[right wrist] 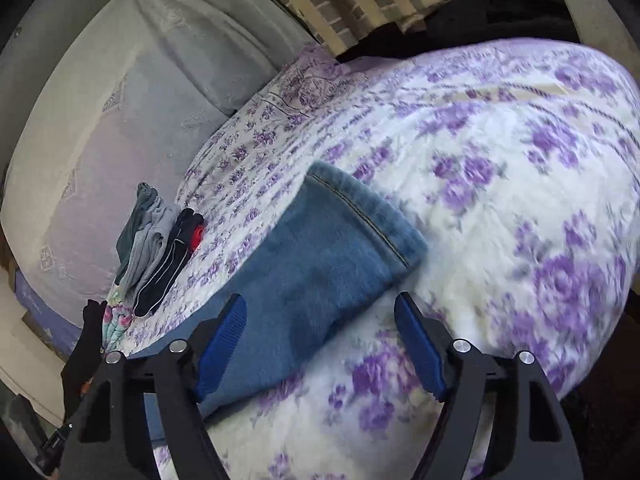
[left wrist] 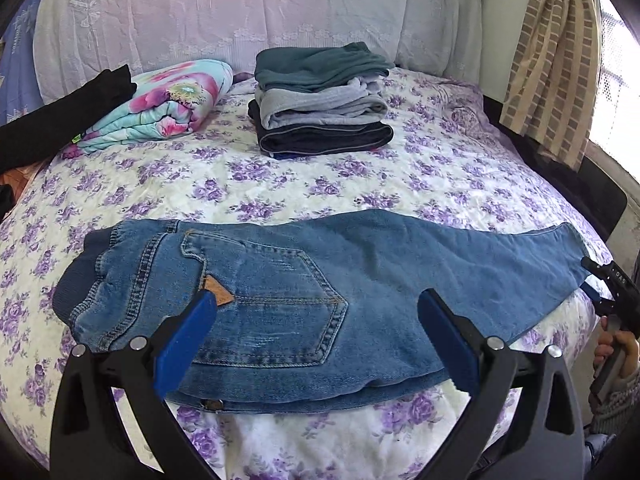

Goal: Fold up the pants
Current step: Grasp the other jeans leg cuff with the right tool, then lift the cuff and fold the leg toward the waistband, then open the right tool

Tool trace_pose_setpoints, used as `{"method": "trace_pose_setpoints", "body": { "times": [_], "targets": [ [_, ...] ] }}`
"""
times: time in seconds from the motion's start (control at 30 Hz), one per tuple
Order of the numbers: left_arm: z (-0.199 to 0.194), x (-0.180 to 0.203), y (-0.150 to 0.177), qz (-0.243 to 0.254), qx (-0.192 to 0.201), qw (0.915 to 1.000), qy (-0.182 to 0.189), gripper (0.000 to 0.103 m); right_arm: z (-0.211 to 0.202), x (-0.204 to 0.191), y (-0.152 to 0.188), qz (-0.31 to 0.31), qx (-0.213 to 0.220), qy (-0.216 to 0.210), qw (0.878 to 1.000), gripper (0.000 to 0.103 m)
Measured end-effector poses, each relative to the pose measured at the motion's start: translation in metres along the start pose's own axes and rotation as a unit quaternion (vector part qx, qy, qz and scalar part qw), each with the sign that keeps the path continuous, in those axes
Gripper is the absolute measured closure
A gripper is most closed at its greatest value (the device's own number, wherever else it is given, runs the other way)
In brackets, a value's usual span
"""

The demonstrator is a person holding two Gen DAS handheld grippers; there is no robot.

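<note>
On the bed (left wrist: 360,184), jeans (left wrist: 304,304) folded lengthwise only; crosswise folds remain. Left hand-held gripper (left wrist: 316,320) and right hand-held gripper (right wrist: 320,332) both wide open, holding nothing.

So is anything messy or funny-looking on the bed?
Not much. The jeans lie flat across the flowered bedspread, already folded leg over leg. The pile of folded clothes behind is a bit uneven, its grey middle layer bunched up. A black garment hangs over the rolled floral blanket. Nothing is spilled or torn.
</note>
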State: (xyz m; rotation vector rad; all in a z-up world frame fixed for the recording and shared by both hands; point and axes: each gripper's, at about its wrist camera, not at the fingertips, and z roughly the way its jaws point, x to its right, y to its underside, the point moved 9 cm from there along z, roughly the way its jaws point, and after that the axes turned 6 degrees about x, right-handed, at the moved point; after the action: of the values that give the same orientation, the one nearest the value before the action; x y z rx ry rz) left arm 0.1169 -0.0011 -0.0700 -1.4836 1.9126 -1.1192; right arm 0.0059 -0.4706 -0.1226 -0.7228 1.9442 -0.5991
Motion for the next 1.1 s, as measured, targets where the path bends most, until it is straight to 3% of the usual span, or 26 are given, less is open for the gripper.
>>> {"method": "trace_pose_setpoints", "body": {
  "times": [0.17, 0.23, 0.3, 0.37, 0.4, 0.43, 0.53, 0.67, 0.7, 0.77, 0.83, 0.93, 1.03, 1.1],
  "targets": [
    [0.009, 0.01, 0.003, 0.0, -0.011, 0.9999, 0.012, 0.005, 0.015, 0.002, -0.028, 0.061, 0.047, -0.042, 0.996, 0.024],
    [0.008, 0.015, 0.003, 0.005, -0.009, 0.9998, 0.016, 0.005, 0.017, -0.007, -0.038, 0.081, 0.066, -0.077, 0.991, 0.024],
    [0.008, 0.017, 0.001, 0.008, -0.006, 0.9998, 0.018, 0.005, 0.016, -0.016, -0.041, 0.072, 0.077, -0.097, 0.99, 0.024],
    [0.009, 0.017, 0.0, 0.003, -0.006, 0.9998, 0.019, 0.005, 0.025, -0.011, -0.034, 0.052, 0.053, -0.083, 0.994, 0.029],
    [0.011, 0.017, 0.001, -0.001, -0.007, 0.9998, 0.02, 0.005, 0.028, 0.0, -0.028, 0.068, 0.034, -0.066, 0.995, 0.046],
    [0.011, 0.018, 0.001, -0.003, -0.008, 0.9997, 0.022, 0.005, 0.024, 0.007, -0.026, 0.083, 0.036, -0.055, 0.994, 0.049],
    [0.013, 0.018, 0.003, -0.004, -0.01, 0.9996, 0.027, 0.005, 0.006, 0.009, -0.017, 0.109, 0.026, -0.068, 0.991, 0.047],
    [0.024, 0.02, 0.011, -0.012, -0.028, 0.999, 0.033, 0.005, 0.018, 0.008, -0.021, 0.129, 0.021, -0.078, 0.988, 0.046],
    [0.024, 0.021, 0.011, -0.014, -0.028, 0.9989, 0.035, 0.005, 0.022, 0.004, -0.024, 0.13, 0.023, -0.088, 0.987, 0.052],
    [0.021, 0.021, 0.012, -0.015, -0.024, 0.9989, 0.038, 0.005, 0.027, -0.005, -0.028, 0.117, 0.031, -0.098, 0.988, 0.074],
    [0.018, 0.018, 0.011, -0.015, -0.018, 0.9991, 0.036, 0.005, 0.025, -0.011, -0.029, 0.098, 0.043, -0.101, 0.989, 0.082],
    [0.017, 0.012, 0.011, -0.02, -0.017, 0.9992, 0.029, 0.005, 0.016, -0.013, -0.029, 0.064, 0.056, -0.074, 0.994, 0.086],
    [0.016, 0.004, 0.011, -0.035, -0.014, 0.999, 0.026, 0.005, 0.003, -0.041, -0.032, -0.027, 0.077, -0.042, 0.996, 0.087],
    [0.014, 0.0, 0.011, -0.04, -0.009, 0.9988, 0.025, 0.005, -0.006, -0.077, -0.033, -0.107, 0.088, -0.036, 0.99, 0.087]
  ]
}}
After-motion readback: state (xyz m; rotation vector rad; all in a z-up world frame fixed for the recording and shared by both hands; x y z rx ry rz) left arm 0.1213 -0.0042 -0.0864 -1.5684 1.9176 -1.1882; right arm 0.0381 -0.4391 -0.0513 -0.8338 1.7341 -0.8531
